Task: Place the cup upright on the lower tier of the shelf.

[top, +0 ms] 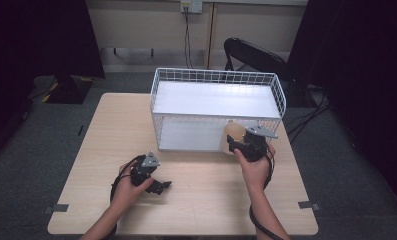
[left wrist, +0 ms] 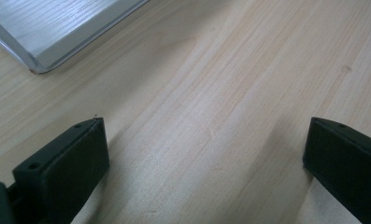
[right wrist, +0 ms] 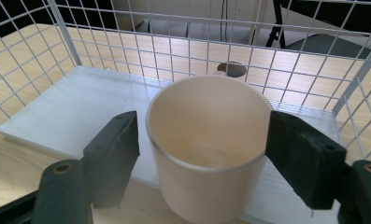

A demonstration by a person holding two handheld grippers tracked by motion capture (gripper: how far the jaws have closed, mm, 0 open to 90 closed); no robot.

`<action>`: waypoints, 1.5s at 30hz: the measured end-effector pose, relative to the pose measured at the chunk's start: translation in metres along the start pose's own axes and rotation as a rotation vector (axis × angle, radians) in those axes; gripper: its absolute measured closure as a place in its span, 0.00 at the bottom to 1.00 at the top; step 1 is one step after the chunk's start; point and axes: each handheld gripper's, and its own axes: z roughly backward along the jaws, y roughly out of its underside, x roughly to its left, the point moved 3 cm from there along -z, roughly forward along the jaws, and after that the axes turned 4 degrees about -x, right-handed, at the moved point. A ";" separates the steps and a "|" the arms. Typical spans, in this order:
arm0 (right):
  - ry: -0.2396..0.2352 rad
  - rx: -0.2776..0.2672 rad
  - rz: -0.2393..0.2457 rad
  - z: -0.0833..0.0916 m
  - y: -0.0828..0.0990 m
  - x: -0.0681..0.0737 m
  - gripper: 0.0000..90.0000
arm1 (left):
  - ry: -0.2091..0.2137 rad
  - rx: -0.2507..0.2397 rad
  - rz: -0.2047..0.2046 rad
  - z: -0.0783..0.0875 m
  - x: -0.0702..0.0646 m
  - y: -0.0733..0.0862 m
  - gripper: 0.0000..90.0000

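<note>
**A smooth cup sits between the open jaws**

The cream-coloured round cup (right wrist: 206, 149) looks hard and smooth, like pottery or thick plastic. I think it is stiff and will not squash. It looks a bit shiny, so it could slip. If it is pottery, it could crack if it falls. It is empty, so it is probably not very heavy.

A good place to hold it is on the two sides of the wall, just under the rim, one pad on each side.

The cup stands upright at the front edge of the pale grey board (right wrist: 75, 112) inside the white wire basket (top: 218, 77), on the light wooden worktop (top: 206, 195).

The right gripper (right wrist: 202, 135) has a jaw on each side of the cup. The left jaw stands a little apart from the cup. The right jaw is right at the cup wall, and I cannot tell if it touches. The jaws are wide and do not squeeze the cup.

The left gripper (left wrist: 204, 154) is wide open with nothing in it, low over the bare worktop, well apart from the cup.
</note>
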 end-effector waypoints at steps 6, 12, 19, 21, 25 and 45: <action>0.003 0.012 0.006 0.000 0.007 -0.002 0.28 | 0.002 0.002 0.000 0.000 0.000 0.000 0.00; 0.011 0.009 0.003 -0.002 0.013 -0.004 0.31 | 0.002 0.000 -0.001 0.000 0.000 0.000 0.00; 0.016 -0.014 0.010 0.000 0.012 -0.004 0.43 | 0.005 0.002 0.002 0.000 0.000 0.000 0.00; 0.012 -0.013 0.012 -0.001 0.012 -0.004 0.44 | 0.005 0.001 0.002 0.000 0.000 0.000 0.00; 0.013 -0.013 0.016 -0.003 0.013 -0.004 0.47 | 0.005 0.001 0.001 0.000 0.000 0.000 0.00; 0.021 -0.005 0.041 -0.013 0.019 -0.005 0.65 | 0.007 0.001 0.000 -0.001 0.000 0.000 0.00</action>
